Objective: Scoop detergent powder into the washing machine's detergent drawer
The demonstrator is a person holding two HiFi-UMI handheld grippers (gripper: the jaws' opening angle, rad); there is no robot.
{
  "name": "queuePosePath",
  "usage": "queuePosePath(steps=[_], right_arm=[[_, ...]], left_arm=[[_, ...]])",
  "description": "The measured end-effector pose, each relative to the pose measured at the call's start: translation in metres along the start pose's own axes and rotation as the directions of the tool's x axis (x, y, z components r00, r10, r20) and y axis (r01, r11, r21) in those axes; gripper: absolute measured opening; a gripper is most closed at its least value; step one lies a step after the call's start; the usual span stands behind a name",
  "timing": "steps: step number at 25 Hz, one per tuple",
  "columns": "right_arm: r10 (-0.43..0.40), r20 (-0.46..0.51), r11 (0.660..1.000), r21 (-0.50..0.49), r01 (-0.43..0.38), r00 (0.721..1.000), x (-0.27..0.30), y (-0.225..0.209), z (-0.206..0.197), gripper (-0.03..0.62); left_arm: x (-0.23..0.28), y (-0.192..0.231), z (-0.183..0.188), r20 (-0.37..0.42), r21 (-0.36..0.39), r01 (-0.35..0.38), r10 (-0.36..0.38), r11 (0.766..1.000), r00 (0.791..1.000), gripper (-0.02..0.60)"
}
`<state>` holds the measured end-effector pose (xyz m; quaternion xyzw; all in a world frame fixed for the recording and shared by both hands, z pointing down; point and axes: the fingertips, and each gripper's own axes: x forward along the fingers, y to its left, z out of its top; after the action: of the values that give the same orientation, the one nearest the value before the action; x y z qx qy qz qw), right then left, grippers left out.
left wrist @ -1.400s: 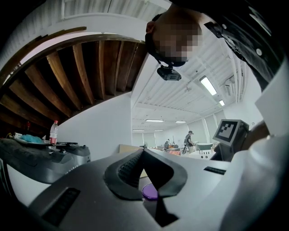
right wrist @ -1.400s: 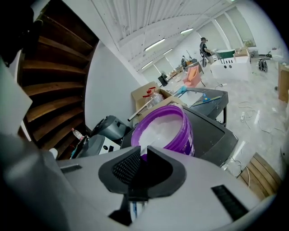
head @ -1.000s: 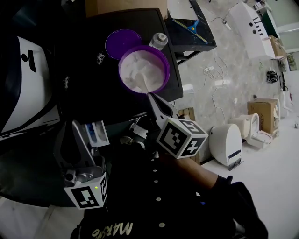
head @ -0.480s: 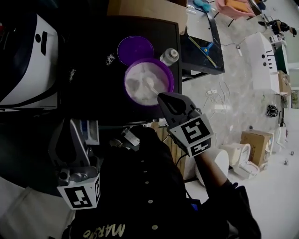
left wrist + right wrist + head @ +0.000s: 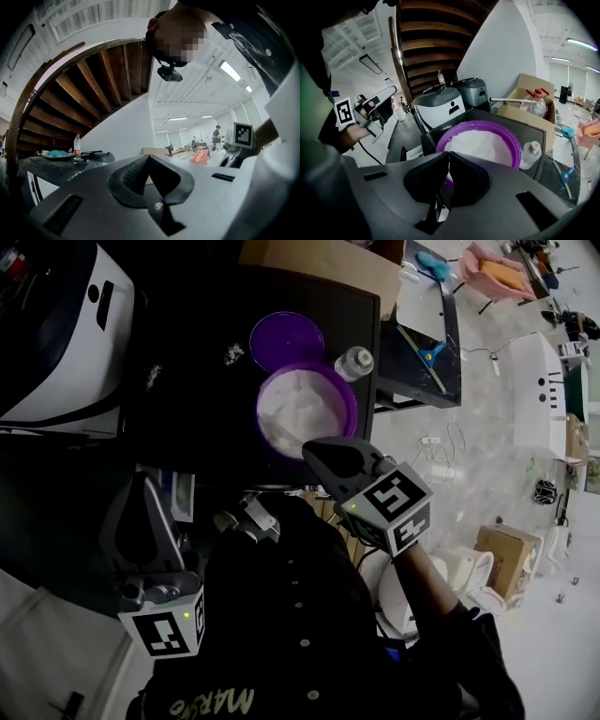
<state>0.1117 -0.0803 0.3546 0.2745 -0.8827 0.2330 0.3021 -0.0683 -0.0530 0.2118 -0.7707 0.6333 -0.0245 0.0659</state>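
1. Since half a sec ago: drawing R gripper [image 5: 316, 454] back toward near rim of bowl [image 5: 352, 401]. Now resting scoop [image 5: 287, 439] tip at near-left edge of powder [image 5: 309, 397], no longer mid-pile. Keeping L gripper [image 5: 143, 491] much as it was.
2. Claw state, R: pinching jaws almost fully together on thin white scoop handle, seen running down between pads in right gripper view.
3. Claw state, L: holding jaws closed w/ nothing between them, pointing up toward ceiling in left gripper view.
4. Locating items: powder filling purple bowl on black table top [image 5: 197, 418]. Purple lid [image 5: 287, 340] lying just behind bowl, small bottle [image 5: 354, 362] beside its rim. Detergent drawer [image 5: 180, 495] showing at near-left table edge, just beside L gripper, well apart from bowl.
5. Judging handling: treating powder as loose, light and quick to spill, going by white specks [image 5: 232, 354] on table top. Keeping scoop level and moving slowly during transfer.
6. Judging grip: treating scoop as light, stiff plastic, prob. slippery. Gripping far end of handle flat between pads, keeping cup end clear of jaws.
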Motion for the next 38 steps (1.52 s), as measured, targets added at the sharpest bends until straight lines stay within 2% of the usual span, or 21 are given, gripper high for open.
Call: queuePosePath(steps=[3, 6, 9, 11, 15, 20, 22, 23, 26, 29, 33, 38], right_arm=[[0.018, -0.002, 0.999, 0.041, -0.018, 1.0, 0.002, 0.0, -0.007, 0.032], [0.06, 0.029, 0.983, 0.173, -0.064, 0.998, 0.001, -0.001, -0.01, 0.032], [0.119, 0.098, 0.924, 0.353, -0.147, 0.988, 0.0, -0.001, -0.009, 0.032], [0.129, 0.143, 0.881, 0.438, -0.18, 0.981, -0.002, -0.004, -0.009, 0.032], [0.075, 0.209, 0.846, 0.504, -0.173, 0.975, -0.013, -0.019, -0.008, 0.032], [0.054, 0.327, 0.733, 0.629, -0.26, 0.943, -0.023, -0.035, -0.003, 0.032], [0.048, 0.355, 0.71, 0.645, -0.282, 0.933, -0.025, -0.039, -0.003, 0.032], [0.048, 0.366, 0.709, 0.643, -0.29, 0.929, -0.026, -0.039, -0.001, 0.032], [0.053, 0.395, 0.728, 0.613, -0.306, 0.917, -0.032, -0.039, 0.01, 0.032], [0.079, 0.427, 0.734, 0.586, -0.342, 0.901, -0.037, -0.032, 0.025, 0.032], [0.153, 0.447, 0.746, 0.532, -0.4, 0.881, -0.037, -0.01, 0.051, 0.032], [0.29, 0.449, 0.715, 0.485, -0.503, 0.845, -0.02, 0.032, 0.079, 0.032]], left_arm=[[-0.003, -0.001, 0.0, 0.002, 0.002, -0.014, 0.014, 1.0, 1.0, 0.015], [-0.008, 0.0, 0.0, -0.001, 0.001, -0.025, 0.025, 1.0, 1.0, 0.015], [-0.01, -0.001, 0.002, 0.008, 0.007, -0.031, 0.031, 0.999, 0.999, 0.015], [-0.012, -0.002, 0.005, 0.017, 0.012, -0.038, 0.038, 0.999, 0.999, 0.015], [-0.017, -0.004, 0.014, 0.023, 0.026, -0.046, 0.046, 0.999, 0.999, 0.015], [-0.019, -0.006, 0.024, 0.04, 0.036, -0.056, 0.054, 0.998, 0.998, 0.015], [-0.021, -0.007, 0.029, 0.053, 0.048, -0.063, 0.06, 0.997, 0.997, 0.015], [-0.021, -0.007, 0.031, 0.058, 0.052, -0.068, 0.065, 0.996, 0.996, 0.015], [-0.026, -0.005, 0.032, 0.052, 0.048, -0.086, 0.083, 0.995, 0.995, 0.015], [-0.032, -0.002, 0.029, 0.035, 0.043, -0.109, 0.107, 0.993, 0.994, 0.015], [-0.048, 0.009, 0.026, 0.019, 0.043, -0.167, 0.167, 0.985, 0.986, 0.015], [-0.08, 0.031, 0.027, 0.007, 0.05, -0.273, 0.273, 0.961, 0.962, 0.015]])
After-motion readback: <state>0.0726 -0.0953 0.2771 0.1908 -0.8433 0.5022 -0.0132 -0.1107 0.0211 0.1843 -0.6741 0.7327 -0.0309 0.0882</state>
